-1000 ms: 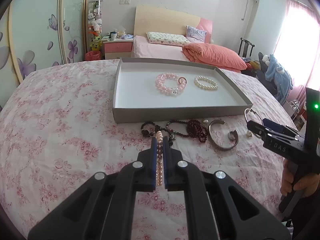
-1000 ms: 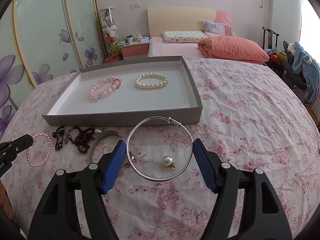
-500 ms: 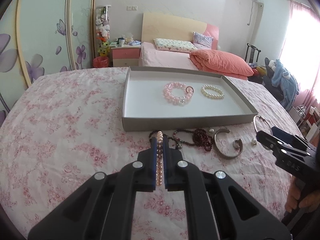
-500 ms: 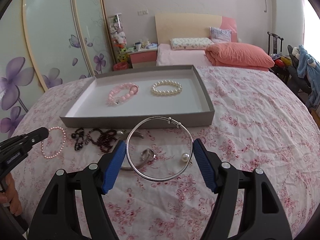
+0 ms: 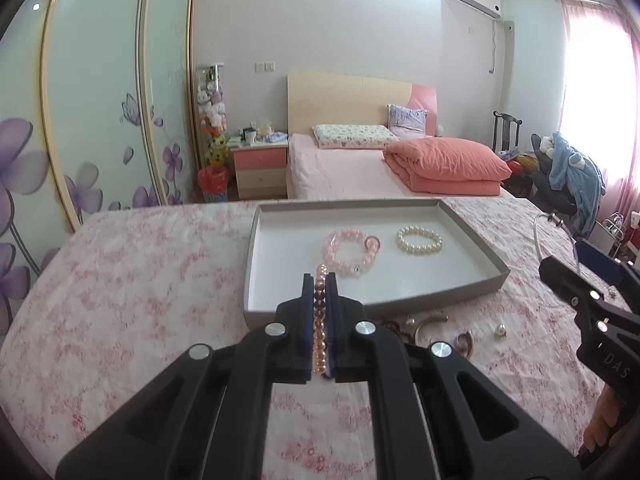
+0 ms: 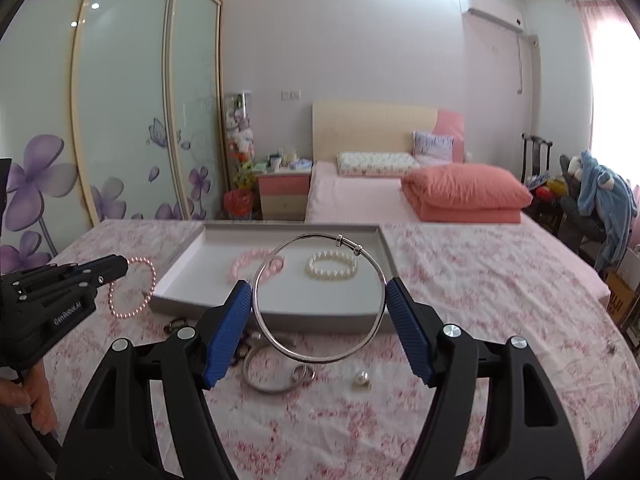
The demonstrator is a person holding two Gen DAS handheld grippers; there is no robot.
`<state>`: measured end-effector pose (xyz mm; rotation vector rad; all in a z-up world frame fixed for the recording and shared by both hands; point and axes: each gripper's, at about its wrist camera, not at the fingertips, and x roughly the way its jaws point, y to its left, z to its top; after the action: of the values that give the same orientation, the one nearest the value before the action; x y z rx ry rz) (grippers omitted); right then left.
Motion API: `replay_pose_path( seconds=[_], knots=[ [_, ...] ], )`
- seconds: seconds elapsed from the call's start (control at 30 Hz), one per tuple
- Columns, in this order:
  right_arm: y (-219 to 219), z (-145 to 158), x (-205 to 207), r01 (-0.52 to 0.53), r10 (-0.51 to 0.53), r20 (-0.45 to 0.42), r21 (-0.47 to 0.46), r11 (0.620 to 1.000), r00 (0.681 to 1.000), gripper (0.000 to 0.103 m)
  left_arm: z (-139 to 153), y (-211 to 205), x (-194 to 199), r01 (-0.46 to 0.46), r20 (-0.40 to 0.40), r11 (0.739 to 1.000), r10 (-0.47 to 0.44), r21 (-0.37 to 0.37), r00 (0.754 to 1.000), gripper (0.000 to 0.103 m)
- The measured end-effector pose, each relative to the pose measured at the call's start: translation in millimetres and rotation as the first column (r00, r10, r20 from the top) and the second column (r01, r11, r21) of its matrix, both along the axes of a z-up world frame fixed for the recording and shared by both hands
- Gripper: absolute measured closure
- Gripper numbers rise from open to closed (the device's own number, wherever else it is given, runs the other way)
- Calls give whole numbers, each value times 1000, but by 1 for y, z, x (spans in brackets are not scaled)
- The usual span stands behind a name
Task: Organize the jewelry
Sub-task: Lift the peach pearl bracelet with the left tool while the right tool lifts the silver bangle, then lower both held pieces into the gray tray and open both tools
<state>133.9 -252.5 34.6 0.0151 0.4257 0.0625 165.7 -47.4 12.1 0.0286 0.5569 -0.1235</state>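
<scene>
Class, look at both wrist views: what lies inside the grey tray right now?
Inside the grey tray lie a chunky pink bead bracelet and a white pearl bracelet, apart. The left gripper and its thin pink bracelet cover part of the near floor.

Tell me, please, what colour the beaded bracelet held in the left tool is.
Pink pearl-like beads on the bracelet; the right wrist view shows it best.

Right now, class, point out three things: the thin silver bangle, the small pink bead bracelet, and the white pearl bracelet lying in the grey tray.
Thin silver bangle (image 6: 320, 361): right wrist view, lower rim.
Small pink bead bracelet (image 6: 151, 280): right wrist view, right side of loop.
White pearl bracelet (image 5: 419, 251): left wrist view, near beads.
</scene>
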Motion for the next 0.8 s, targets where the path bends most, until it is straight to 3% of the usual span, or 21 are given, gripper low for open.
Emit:
replay_pose_path(
  seconds=[0.47,0.8],
  knots=[
    [-6,16,42,39,-41,55,35,999,998,34,20,-15,43,-27,56,1000,27,3,998,96],
    [1,-4,93,33,-33,-4,10,999,999,33,8,-19,93,-27,15,1000,27,-4,1000,96]
  ],
)
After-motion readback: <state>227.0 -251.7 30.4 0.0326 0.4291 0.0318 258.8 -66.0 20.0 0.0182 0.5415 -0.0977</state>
